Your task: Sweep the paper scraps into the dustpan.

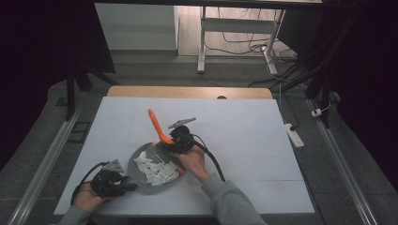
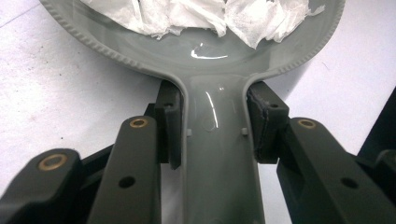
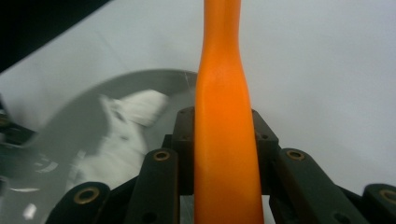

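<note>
A: Where does the orange spatula (image 1: 157, 126) point?
B: Its handle runs toward 11 o'clock over the grey pan (image 1: 141, 176), clamped in the right gripper (image 1: 174, 140).
A: And the pan?
B: Mid-front on the white worktop (image 1: 244, 136), holding torn paper (image 1: 155, 169); its handle points to 8 o'clock, pinched by the left gripper (image 1: 127, 184).

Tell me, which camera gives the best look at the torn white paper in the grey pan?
The high view: the whole heap of paper pieces lies in the pan. The left gripper view crops it at the top edge; the right gripper view shows it blurred.
</note>
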